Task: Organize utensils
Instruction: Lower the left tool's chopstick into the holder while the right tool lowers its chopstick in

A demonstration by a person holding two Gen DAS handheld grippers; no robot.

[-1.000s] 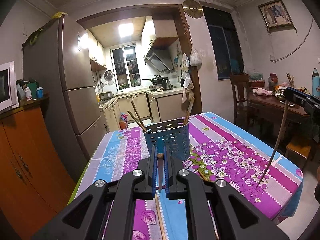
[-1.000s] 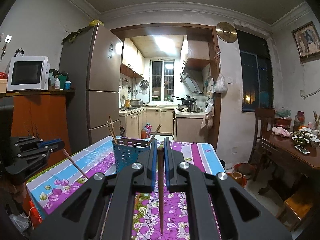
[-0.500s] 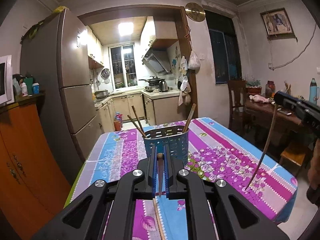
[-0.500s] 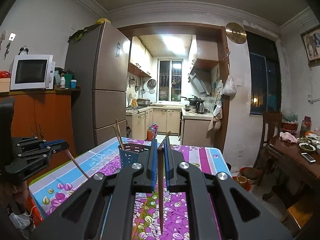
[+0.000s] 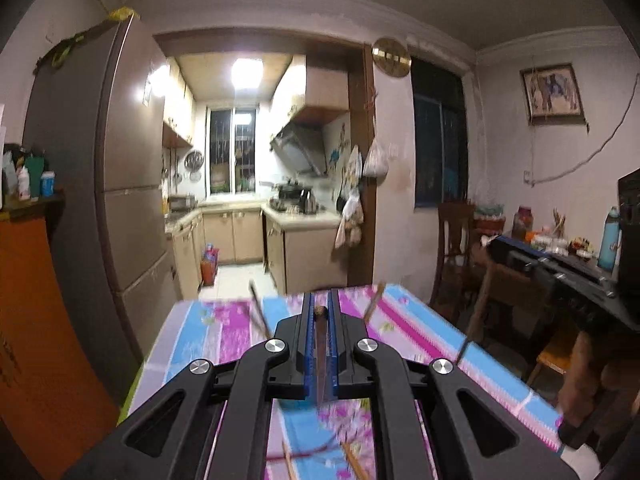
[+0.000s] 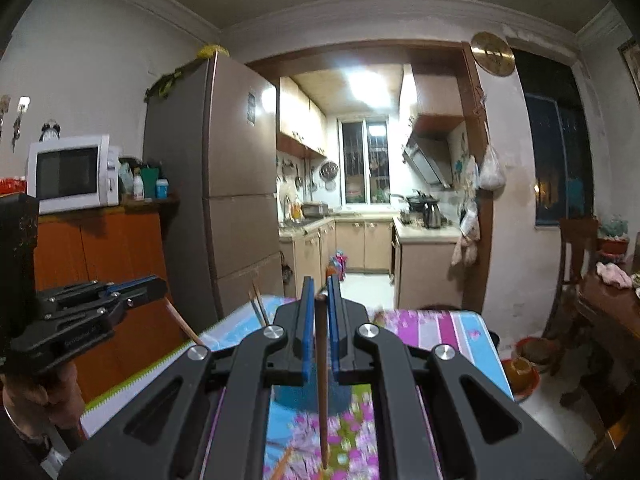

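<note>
Floral tablecloth (image 5: 420, 332) fronts a lit kitchen (image 6: 360, 200) beside the refrigerator (image 6: 224, 184).

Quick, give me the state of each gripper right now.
Left gripper: shut on a chopstick.
Right gripper: shut on a chopstick, tip hanging down toward the tablecloth.

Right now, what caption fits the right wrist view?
Right gripper shut on a chopstick above the blue holder.
</note>
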